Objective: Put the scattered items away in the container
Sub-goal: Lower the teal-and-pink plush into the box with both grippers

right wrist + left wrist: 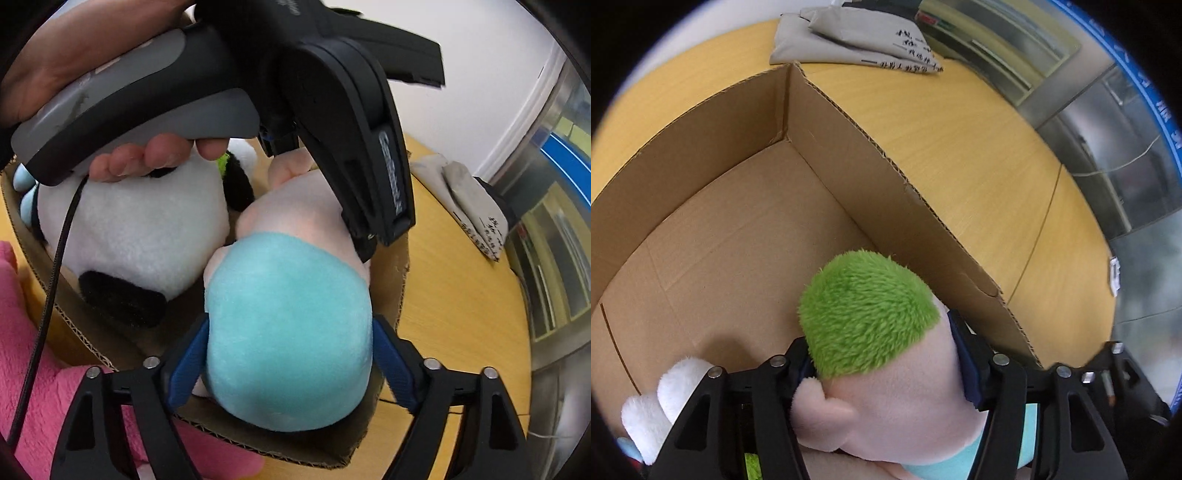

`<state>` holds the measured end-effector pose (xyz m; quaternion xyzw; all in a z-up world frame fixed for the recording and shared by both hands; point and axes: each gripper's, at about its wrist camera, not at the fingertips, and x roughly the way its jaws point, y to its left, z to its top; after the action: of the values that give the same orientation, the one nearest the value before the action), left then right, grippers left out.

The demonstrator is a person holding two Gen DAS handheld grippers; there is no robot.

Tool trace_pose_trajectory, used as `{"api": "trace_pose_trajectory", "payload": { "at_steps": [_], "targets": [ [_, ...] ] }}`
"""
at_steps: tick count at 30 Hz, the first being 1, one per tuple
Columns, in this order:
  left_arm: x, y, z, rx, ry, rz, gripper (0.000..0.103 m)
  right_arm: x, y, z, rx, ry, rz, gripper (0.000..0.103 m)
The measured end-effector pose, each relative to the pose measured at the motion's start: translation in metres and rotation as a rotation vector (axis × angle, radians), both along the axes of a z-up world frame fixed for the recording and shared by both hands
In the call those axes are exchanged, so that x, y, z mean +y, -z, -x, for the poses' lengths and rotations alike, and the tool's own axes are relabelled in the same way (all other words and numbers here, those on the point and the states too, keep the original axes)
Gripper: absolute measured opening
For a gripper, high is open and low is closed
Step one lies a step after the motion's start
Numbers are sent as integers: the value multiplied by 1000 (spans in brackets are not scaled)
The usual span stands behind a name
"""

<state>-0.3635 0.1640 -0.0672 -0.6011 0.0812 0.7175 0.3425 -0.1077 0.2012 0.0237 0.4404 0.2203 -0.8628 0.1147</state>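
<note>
A plush doll with green hair (864, 306), a pink face and a teal body (288, 332) hangs over the open cardboard box (849, 147). My left gripper (882, 343) is shut on its head, and the pads dent the pink cheeks. In the right wrist view one of its fingers (369, 206) lies against the head, over the box (258, 443). My right gripper (288, 325) stands open around the teal body; its blue pads (188, 354) rest at the sides without squeezing. A white and black panda plush (140, 229) lies inside the box beside the doll.
A pink plush (33, 369) lies outside the box at the left. A grey cloth bag (849, 40) with printed text sits on the wooden table (960, 147) behind the box. A person's hand (147, 158) grips the left gripper's handle. A metal cabinet stands beyond the table's right edge.
</note>
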Motion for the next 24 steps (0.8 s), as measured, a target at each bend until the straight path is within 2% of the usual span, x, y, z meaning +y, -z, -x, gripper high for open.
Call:
{"api": "trace_pose_trajectory", "payload": {
  "at_steps": [3, 5, 8, 9, 11, 12, 13, 16, 19, 22, 24],
  "targets": [
    [2, 2, 0, 6, 5, 21, 61, 7, -10, -5, -42, -3, 32, 94],
    [0, 3, 1, -6, 5, 18, 62, 15, -25, -15, -36, -19, 66, 94],
    [-4, 4, 1, -19, 13, 16, 62, 36, -55, -24, -30, -41, 224, 93],
    [-5, 5, 2, -22, 14, 14, 62, 44, -63, -24, -27, -39, 294, 91],
    [-6, 5, 3, -27, 7, 10, 63, 45, -66, -17, -54, -32, 394, 75],
    [-6, 5, 4, -28, 2, 10, 63, 38, -58, -13, -104, -40, 423, 63],
    [-6, 4, 5, -29, -3, 10, 63, 32, -48, -9, -143, -47, 424, 60],
    [-5, 2, 5, -21, -4, 19, 63, 22, -28, -4, -172, -42, 378, 60],
    [-4, 1, 7, -20, -9, 15, 63, 21, -31, -6, -163, -11, 350, 44],
    [-2, -4, 5, -6, -10, 5, 63, 24, -36, -14, -136, -3, 357, 44],
    [-2, -7, 5, -5, -5, 7, 63, 27, -43, -22, -102, 10, 363, 50]
  ]
}}
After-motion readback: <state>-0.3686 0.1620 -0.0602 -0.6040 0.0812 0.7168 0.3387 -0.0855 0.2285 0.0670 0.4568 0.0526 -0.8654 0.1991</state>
